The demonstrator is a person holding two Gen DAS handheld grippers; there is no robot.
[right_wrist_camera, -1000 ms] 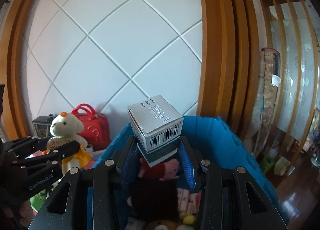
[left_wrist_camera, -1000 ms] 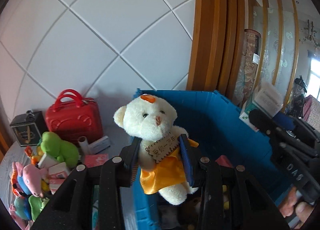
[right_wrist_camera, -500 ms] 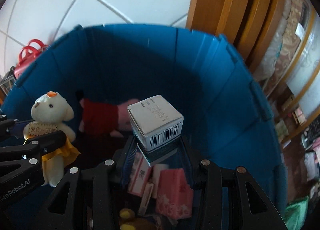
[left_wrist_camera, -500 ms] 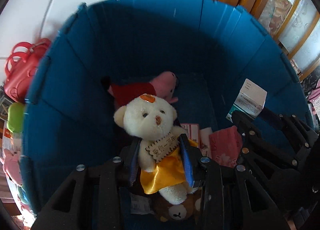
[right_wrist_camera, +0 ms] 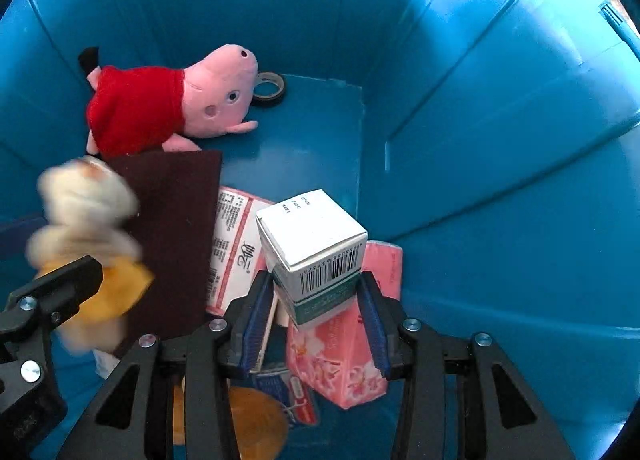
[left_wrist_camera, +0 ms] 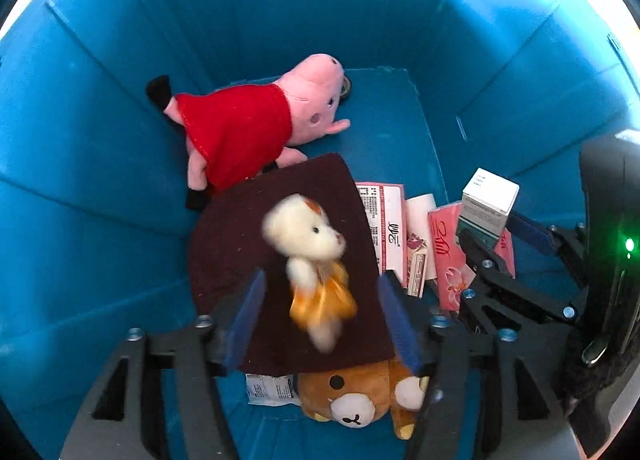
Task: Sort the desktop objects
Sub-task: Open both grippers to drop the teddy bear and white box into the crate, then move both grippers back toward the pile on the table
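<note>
Both grippers point down into a deep blue bin (left_wrist_camera: 100, 139). My left gripper (left_wrist_camera: 322, 280) has its jaws opening. The white teddy bear in a yellow dress (left_wrist_camera: 308, 236) is blurred between the pads and touches neither, over a maroon cloth (left_wrist_camera: 240, 240). In the right wrist view the same bear (right_wrist_camera: 84, 199) is a blur at the left, beside the left gripper's finger (right_wrist_camera: 60, 284). My right gripper (right_wrist_camera: 316, 280) is shut on a white and green box with a barcode (right_wrist_camera: 312, 240), held above pink tissue packs (right_wrist_camera: 344, 352). The box (left_wrist_camera: 488, 199) also shows at the right of the left wrist view.
A pink pig plush in a red dress (left_wrist_camera: 248, 127) lies at the far side of the bin floor, with a tape roll (right_wrist_camera: 270, 89) by its snout. A brown bear plush (left_wrist_camera: 352, 392) lies under the cloth's near edge. Flat packets (left_wrist_camera: 384, 219) sit beside it. The bin's walls (right_wrist_camera: 500, 139) rise steeply all round.
Both grippers tipped down from facing the wall into the bin and sank. The left jaws spread and the white teddy bear slipped free, tilting. The right still holds its box.
</note>
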